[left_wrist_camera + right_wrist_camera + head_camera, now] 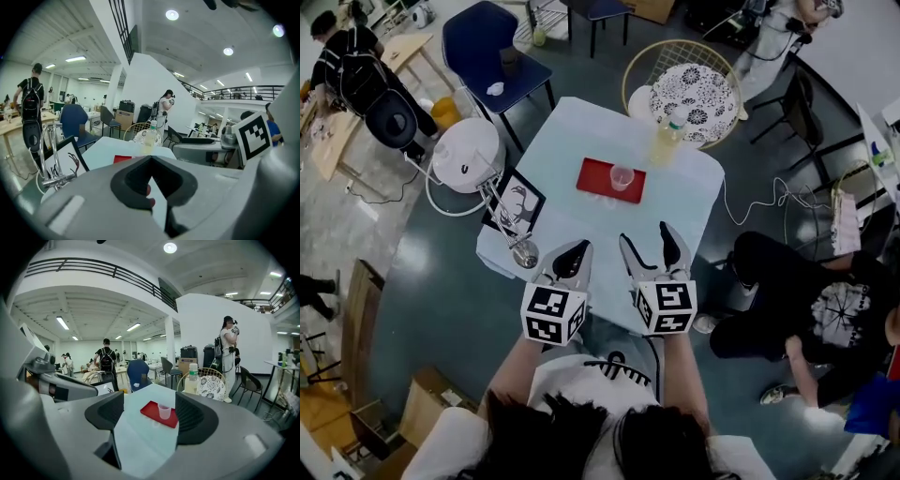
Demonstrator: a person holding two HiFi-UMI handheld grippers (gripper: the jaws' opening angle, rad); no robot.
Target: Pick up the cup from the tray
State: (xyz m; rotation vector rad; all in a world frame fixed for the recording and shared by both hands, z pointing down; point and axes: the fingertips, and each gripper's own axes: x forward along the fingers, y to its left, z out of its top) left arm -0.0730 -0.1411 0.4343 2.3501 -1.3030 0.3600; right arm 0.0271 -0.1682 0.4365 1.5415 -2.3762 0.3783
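A small clear cup (622, 177) stands upright on a red tray (598, 179) in the middle of the pale table (572, 141). My right gripper (649, 242) hovers over the table's near edge, open, nothing between its jaws. In the right gripper view the cup (164, 411) and tray (150, 408) lie ahead, framed by the spread jaws of the right gripper (150, 418). The left gripper (572, 258) is beside it at the near edge, shut and empty. In the left gripper view the left gripper (151, 168) hides the cup; a corner of the tray (123, 159) shows.
A plastic bottle (667, 139) of yellowish drink stands behind the tray. A framed picture (517, 202) and a metal stand (514, 234) sit at the table's left edge. Round about are a wicker chair (694, 89), a blue chair (492, 47) and a person (806, 300) on the floor at right.
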